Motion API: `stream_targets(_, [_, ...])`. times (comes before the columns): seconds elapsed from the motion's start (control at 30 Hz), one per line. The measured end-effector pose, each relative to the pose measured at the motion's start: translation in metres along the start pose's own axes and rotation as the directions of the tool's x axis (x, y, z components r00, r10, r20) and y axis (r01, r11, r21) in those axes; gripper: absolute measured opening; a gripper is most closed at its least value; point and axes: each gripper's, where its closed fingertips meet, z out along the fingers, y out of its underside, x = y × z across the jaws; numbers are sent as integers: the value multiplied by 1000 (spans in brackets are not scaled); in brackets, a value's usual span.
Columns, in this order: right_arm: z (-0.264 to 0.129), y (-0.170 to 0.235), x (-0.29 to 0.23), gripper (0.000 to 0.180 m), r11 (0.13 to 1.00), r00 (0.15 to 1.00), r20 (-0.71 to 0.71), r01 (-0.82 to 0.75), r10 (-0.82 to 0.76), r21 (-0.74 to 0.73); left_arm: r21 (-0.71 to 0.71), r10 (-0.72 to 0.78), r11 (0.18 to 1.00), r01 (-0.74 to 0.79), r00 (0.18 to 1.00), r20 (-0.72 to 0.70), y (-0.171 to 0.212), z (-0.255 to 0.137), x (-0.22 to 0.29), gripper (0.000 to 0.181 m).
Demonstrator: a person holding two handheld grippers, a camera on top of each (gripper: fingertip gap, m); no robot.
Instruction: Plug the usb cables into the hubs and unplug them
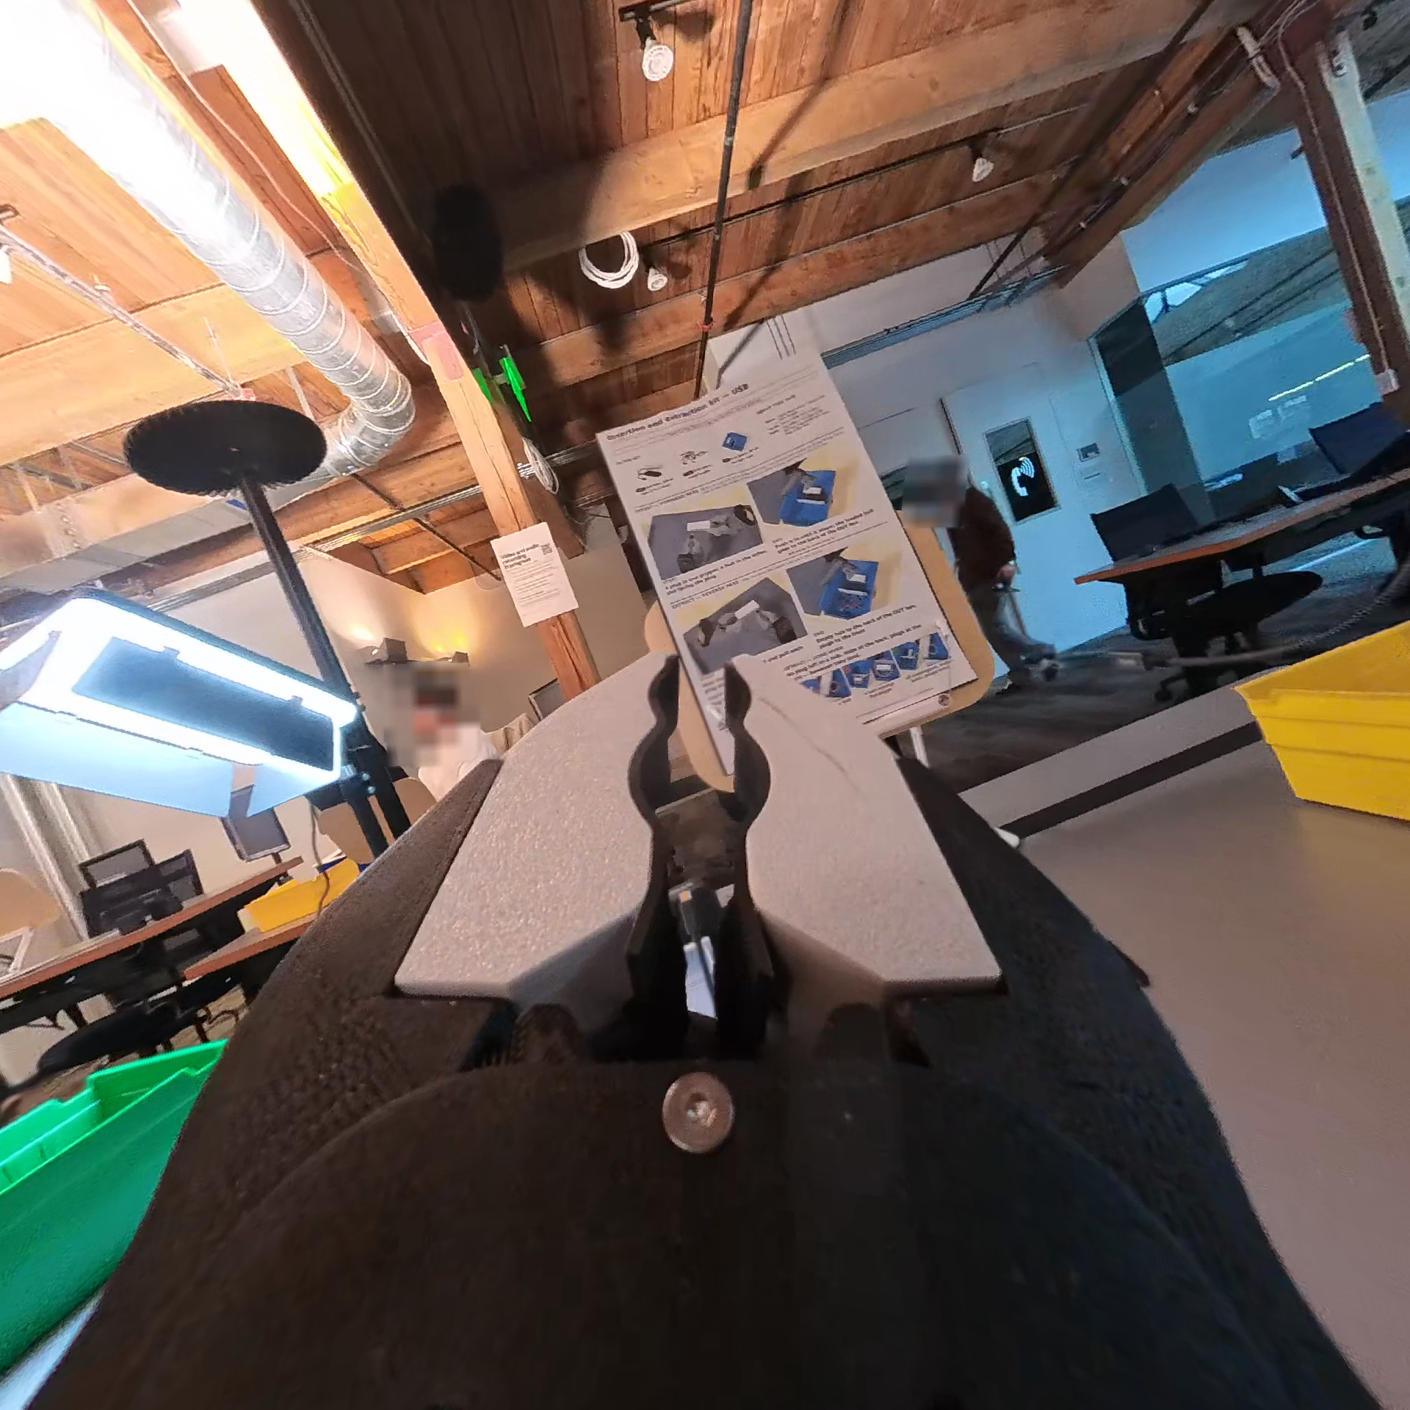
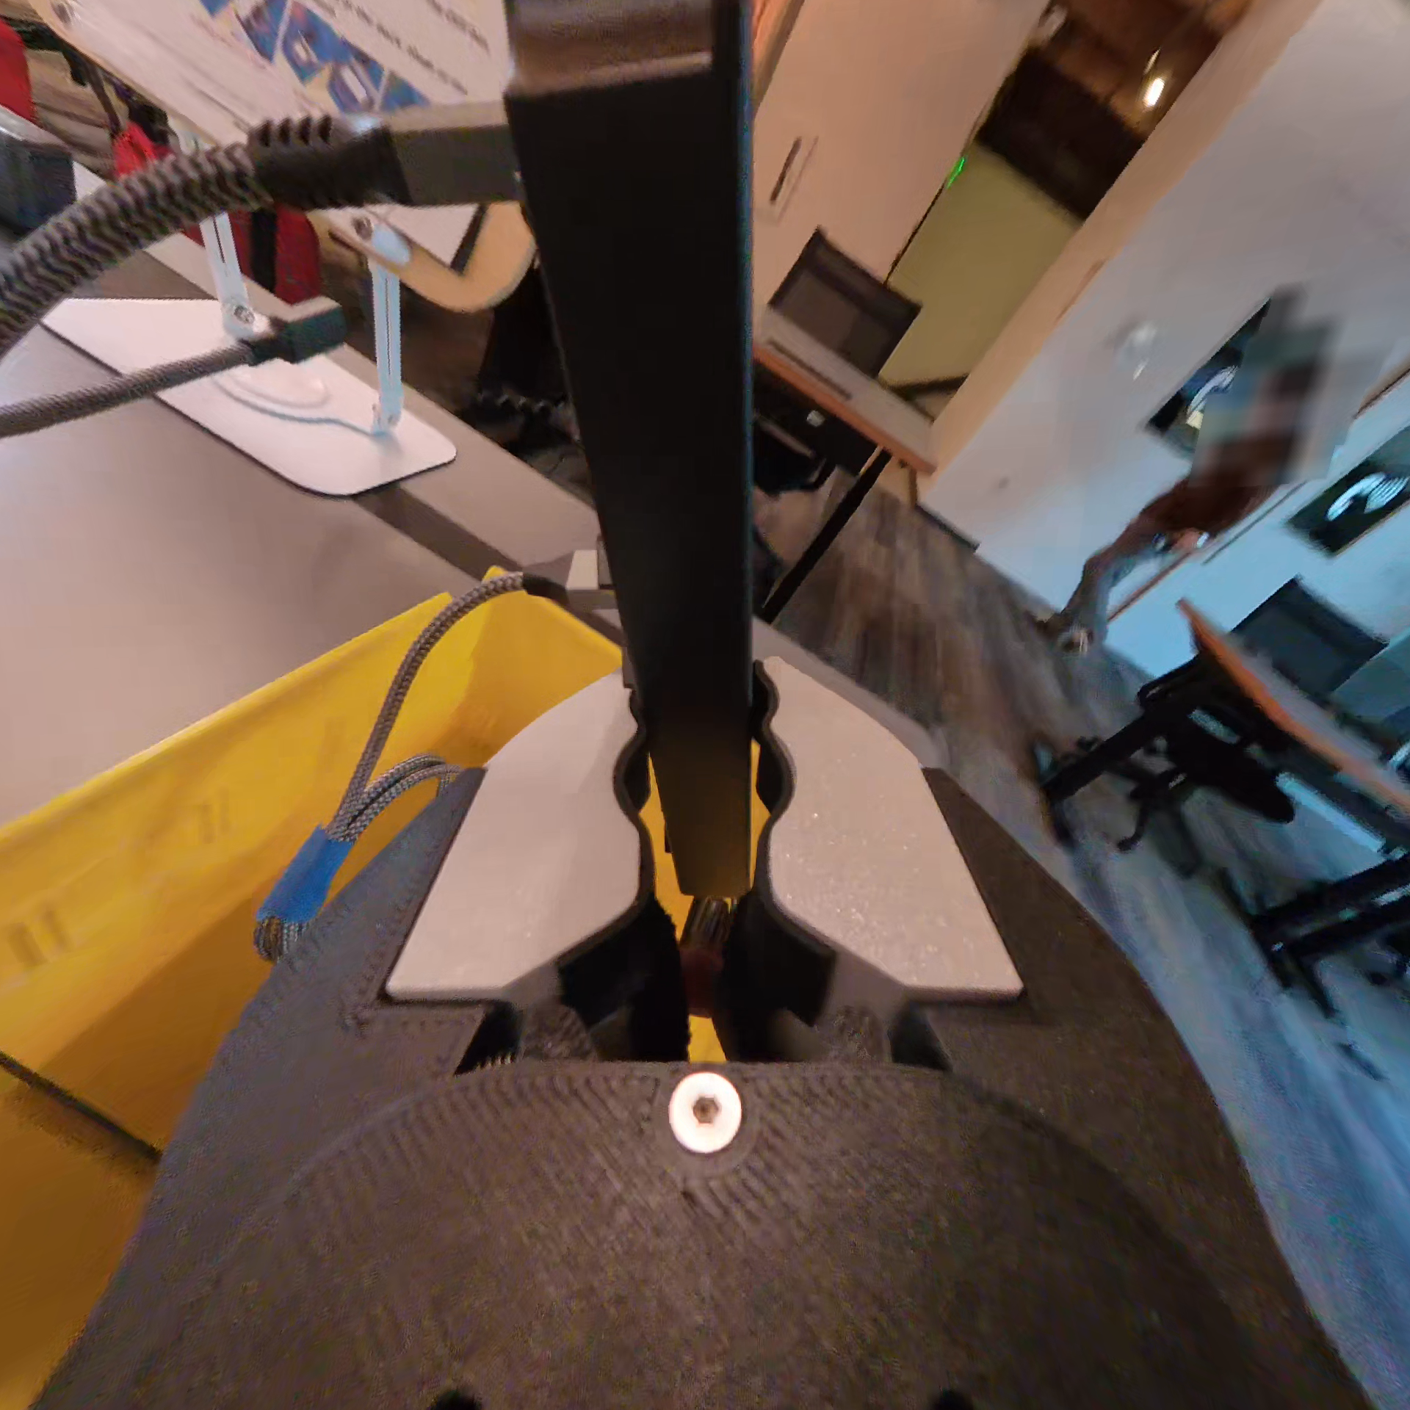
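Observation:
My right gripper is shut on a long black USB hub that sticks out ahead of the jaws. A grey braided USB cable is plugged into the hub's left side near its far end by its plug. A second braided cable, bound with blue tape, is plugged in lower down. A third cable's plug hangs to the left, apart from the hub. My left gripper is raised and tilted upward. Its jaws are nearly together with nothing between the tips.
A yellow bin lies under my right gripper and shows at the right in the left wrist view. A green bin is at lower left. An instruction sheet on a stand stands on the grey table. A person walks behind.

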Motion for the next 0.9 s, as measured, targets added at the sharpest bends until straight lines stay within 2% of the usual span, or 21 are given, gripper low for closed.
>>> stream_targets(0.17, [11,37,1,24,951,961,14,-271,276,-150,8,-13,1000,13,1000,14,-2,-4,-11,12])
stream_targets(0.27, [19,61,-16,24,794,804,90,-553,588,-252,7,-14,1000,14,1000,15,-2,-5,-13,12])
stream_targets(0.33, [21,89,-30,24,697,724,80,-620,685,-359,5,-16,1000,16,1000,14,-2,-4,-14,12])
stream_targets(0.4, [21,110,-45,24,642,681,83,-635,728,-429,4,-12,1000,12,1000,14,-1,-3,-13,12])
stream_targets(0.63, [11,117,-62,25,593,604,169,-621,779,-512,-2,-20,1000,20,1000,-12,1,0,-5,12])
stream_targets(0.77, [11,133,-83,27,628,639,229,-511,735,-587,8,-11,1000,11,1000,-21,-2,-1,0,13])
stream_targets(0.9, [13,142,-91,32,686,723,279,-354,632,-636,6,-5,1000,6,1000,-25,-2,-1,-1,13])
